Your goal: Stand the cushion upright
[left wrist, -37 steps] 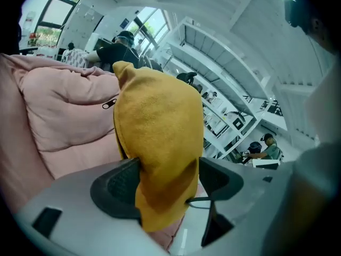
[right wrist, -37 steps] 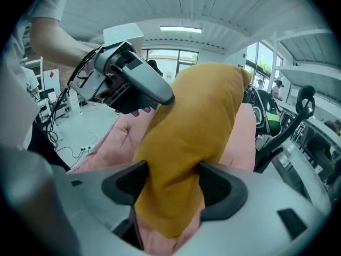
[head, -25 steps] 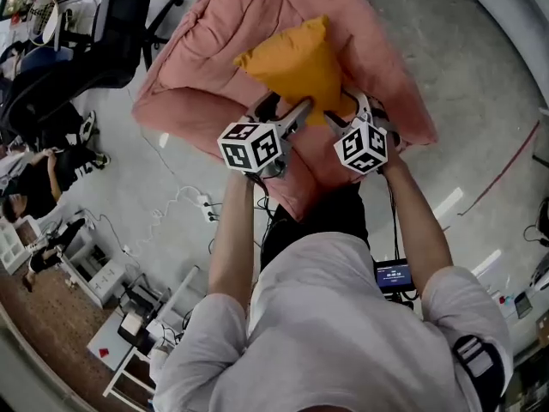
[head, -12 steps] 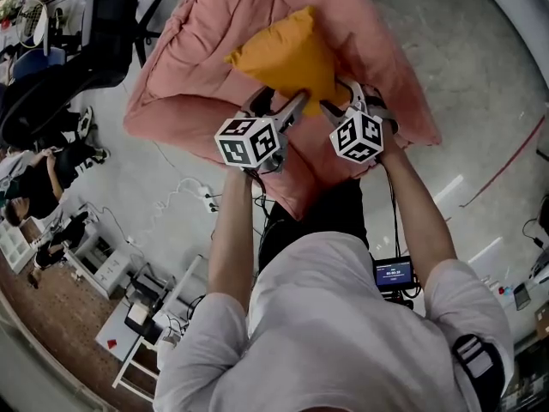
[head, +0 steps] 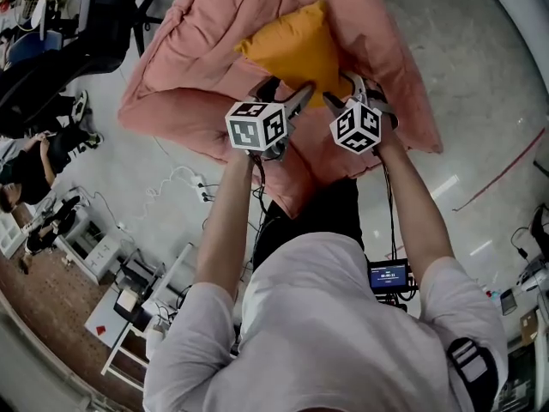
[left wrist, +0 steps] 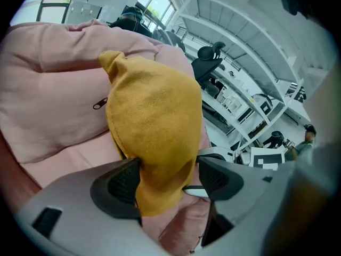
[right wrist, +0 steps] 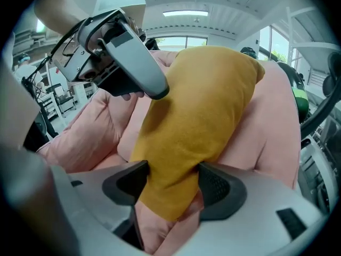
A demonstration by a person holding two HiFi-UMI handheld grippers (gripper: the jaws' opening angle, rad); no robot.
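Observation:
A mustard-yellow cushion (head: 294,48) stands tilted against a big pink beanbag (head: 199,67). Both grippers grip its near edge. My left gripper (head: 302,95) is shut on the cushion's near left corner; in the left gripper view its pads (left wrist: 123,181) squeeze the yellow fabric (left wrist: 154,121). My right gripper (head: 350,87) is shut on the near right corner, the cushion (right wrist: 197,116) bulging up between its pads (right wrist: 219,188). The left gripper's body (right wrist: 122,52) shows at the upper left of the right gripper view.
The pink beanbag lies on a grey floor (head: 480,67). Black office chairs (head: 77,33) and seated people stand at the left. A power strip with cables (head: 202,197) lies on the floor near the beanbag's front edge. White shelving (left wrist: 250,79) rises behind.
Both grippers have sunk with the cushion toward the beanbag, and the cushion's top corner now sits higher in the head view. Both grips held.

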